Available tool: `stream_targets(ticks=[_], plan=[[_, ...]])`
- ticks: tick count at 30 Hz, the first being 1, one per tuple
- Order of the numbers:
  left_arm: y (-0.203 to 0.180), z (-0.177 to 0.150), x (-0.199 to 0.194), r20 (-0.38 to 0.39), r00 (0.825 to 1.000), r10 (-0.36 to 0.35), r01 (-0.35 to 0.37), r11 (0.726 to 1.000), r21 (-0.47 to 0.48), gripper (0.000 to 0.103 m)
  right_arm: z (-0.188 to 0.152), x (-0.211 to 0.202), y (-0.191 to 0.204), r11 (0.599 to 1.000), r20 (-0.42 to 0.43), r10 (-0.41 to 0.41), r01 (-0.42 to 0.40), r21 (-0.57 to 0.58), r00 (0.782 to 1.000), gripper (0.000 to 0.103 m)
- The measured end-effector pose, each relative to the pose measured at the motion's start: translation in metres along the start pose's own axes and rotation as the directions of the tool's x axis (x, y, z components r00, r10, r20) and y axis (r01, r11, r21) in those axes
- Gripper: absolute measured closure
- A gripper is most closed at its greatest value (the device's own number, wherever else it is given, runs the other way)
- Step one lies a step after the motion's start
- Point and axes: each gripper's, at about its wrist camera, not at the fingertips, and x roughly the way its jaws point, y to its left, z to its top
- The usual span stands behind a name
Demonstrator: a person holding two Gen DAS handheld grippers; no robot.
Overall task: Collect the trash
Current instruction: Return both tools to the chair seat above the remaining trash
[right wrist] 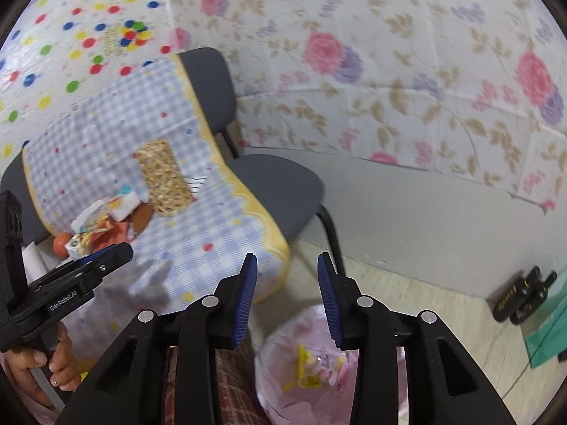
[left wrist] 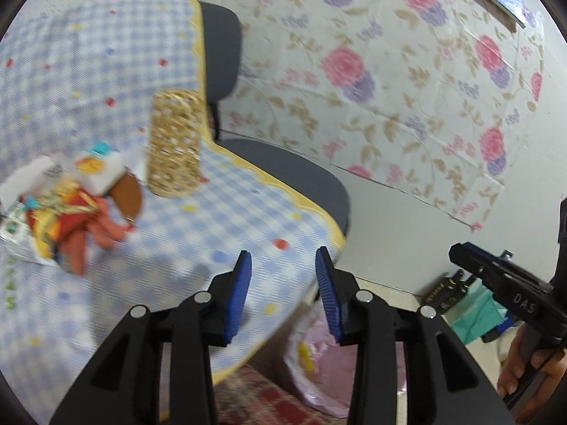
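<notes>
A heap of trash (left wrist: 67, 198), made of wrappers, small cartons and orange peel, lies on the blue checked tablecloth (left wrist: 106, 81), left of a gold woven basket (left wrist: 173, 141). My left gripper (left wrist: 283, 276) hangs open over the table's near corner with nothing between its blue pads. A pink plastic bag (right wrist: 319, 368) with yellow scraps inside sits on the floor below the table edge. My right gripper (right wrist: 287, 279) is open above that bag, empty. In the right wrist view the trash heap (right wrist: 102, 226), the basket (right wrist: 164, 182) and the left gripper (right wrist: 106, 258) show at the left.
A grey chair (left wrist: 283, 177) stands against the table's far edge, in front of a flowered wall covering (left wrist: 389, 71). Dark bottles (right wrist: 521, 297) and a green bag (right wrist: 549, 333) stand on the floor at the right. A patterned rug (left wrist: 255, 396) lies under the table.
</notes>
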Motion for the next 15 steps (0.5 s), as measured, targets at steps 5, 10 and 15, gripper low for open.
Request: stream_targets(ticks=[5, 10, 15], plan=[[0.027, 0.007, -0.019, 0.031, 0.995, 0.096, -0.095, 0.995, -0.008, 0.063, 0.016, 0.011, 0.033, 0.996, 0.002, 0.078, -0.077, -0.037, 0.997, 0.063], [0.057, 0.010, -0.038, 0.044, 0.983, 0.176, -0.174, 0.984, -0.043, 0.059, 0.031, 0.017, 0.072, 0.985, 0.004, 0.139, -0.138, -0.107, 0.990, 0.063], [0.094, 0.014, -0.061, 0.063, 0.963, 0.264, -0.256, 0.961, -0.109, 0.055, 0.043, 0.027, 0.117, 0.960, -0.002, 0.202, -0.198, -0.197, 0.979, 0.063]])
